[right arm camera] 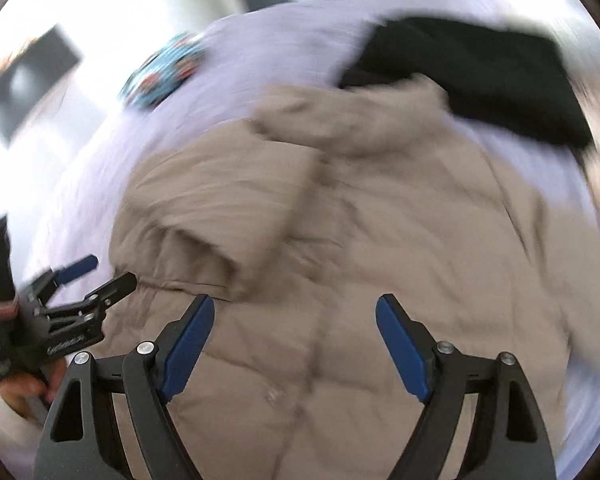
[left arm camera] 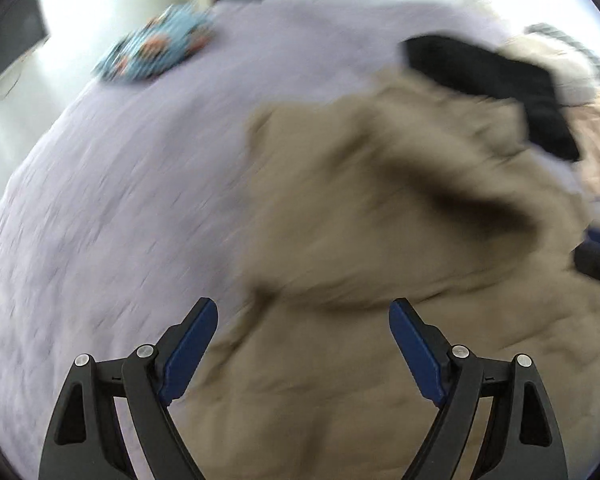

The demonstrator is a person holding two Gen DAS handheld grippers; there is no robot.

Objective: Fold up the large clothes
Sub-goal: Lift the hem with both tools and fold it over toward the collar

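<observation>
A large beige quilted jacket [right arm camera: 360,216] lies crumpled on a lilac bed cover [right arm camera: 268,52]; one sleeve is folded over its front. In the left wrist view the jacket [left arm camera: 380,208] fills the right half. My left gripper [left arm camera: 303,308] is open and empty, above the jacket's left edge. It also shows in the right wrist view [right arm camera: 108,274] at the left, open beside the jacket's edge. My right gripper [right arm camera: 295,306] is open and empty, above the jacket's front. Both views are blurred by motion.
A black garment [right arm camera: 480,72] lies at the jacket's far end, also in the left wrist view [left arm camera: 492,80]. A blue patterned folded cloth [left arm camera: 156,48] sits on the bed's far left. More pale clothes [left arm camera: 572,68] lie at the far right. White floor surrounds the bed.
</observation>
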